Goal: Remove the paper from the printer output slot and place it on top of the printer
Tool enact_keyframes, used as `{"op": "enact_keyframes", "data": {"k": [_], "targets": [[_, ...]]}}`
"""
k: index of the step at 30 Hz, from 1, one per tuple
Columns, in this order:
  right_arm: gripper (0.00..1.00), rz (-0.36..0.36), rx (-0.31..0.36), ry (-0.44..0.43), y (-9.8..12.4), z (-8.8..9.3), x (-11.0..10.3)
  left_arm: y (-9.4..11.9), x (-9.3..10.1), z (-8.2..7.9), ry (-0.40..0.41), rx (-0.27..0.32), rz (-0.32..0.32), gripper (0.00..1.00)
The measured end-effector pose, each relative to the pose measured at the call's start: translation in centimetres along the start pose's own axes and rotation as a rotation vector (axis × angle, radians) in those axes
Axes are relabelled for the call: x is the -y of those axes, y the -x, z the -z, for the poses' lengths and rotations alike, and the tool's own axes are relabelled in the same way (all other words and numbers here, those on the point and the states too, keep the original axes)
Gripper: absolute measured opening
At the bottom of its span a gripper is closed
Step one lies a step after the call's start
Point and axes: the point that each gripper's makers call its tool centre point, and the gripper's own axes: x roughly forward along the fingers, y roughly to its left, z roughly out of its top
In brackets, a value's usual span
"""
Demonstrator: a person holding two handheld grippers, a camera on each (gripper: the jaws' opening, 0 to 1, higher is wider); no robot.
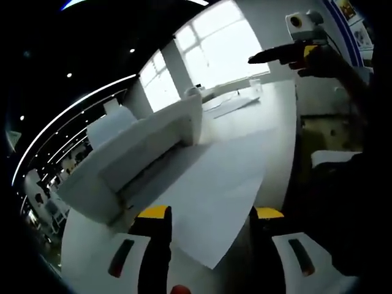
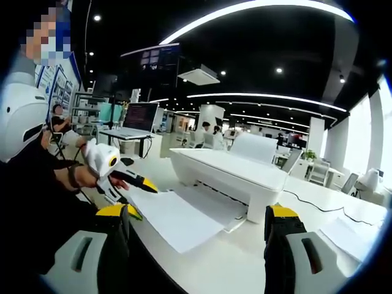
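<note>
A white printer (image 1: 141, 153) stands on a white table (image 1: 278, 122). A white sheet of paper (image 1: 208, 190) runs out of its output slot toward me. My left gripper (image 1: 211, 212) is open, its yellow-tipped jaws standing wide apart on either side of the sheet's near end. In the right gripper view the printer (image 2: 236, 174) sits mid-frame with the paper (image 2: 177, 217) lying out in front of it. There the left gripper (image 2: 141, 197), held by a gloved hand, is at the sheet's left edge. My right gripper (image 2: 201, 213) is open and holds nothing, back from the printer. It hangs high and far from the paper (image 1: 278, 56).
A person in a white helmet (image 2: 21, 119) stands close at the left. Behind are a laptop (image 2: 139, 117) on a desk and several people. A cable (image 2: 318, 202) and a loose sheet (image 2: 346, 233) lie on the table right of the printer. Bright windows (image 1: 214, 49) sit beyond it.
</note>
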Motion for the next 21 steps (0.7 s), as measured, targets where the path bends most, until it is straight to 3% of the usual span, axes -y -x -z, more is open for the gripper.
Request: {"op": "enact_keyframes", "data": {"k": [17, 21], "targets": [[0.87, -0.002, -0.006, 0.003, -0.07, 0.14, -0.04, 0.12, -0.43, -0.45, 0.001, 0.05, -0.002, 0.29], [0.87, -0.001, -0.006, 0.004, -0.03, 0.15, -0.01, 0.12, -0.28, -0.54, -0.001, 0.056, 0.003, 0.28]]}}
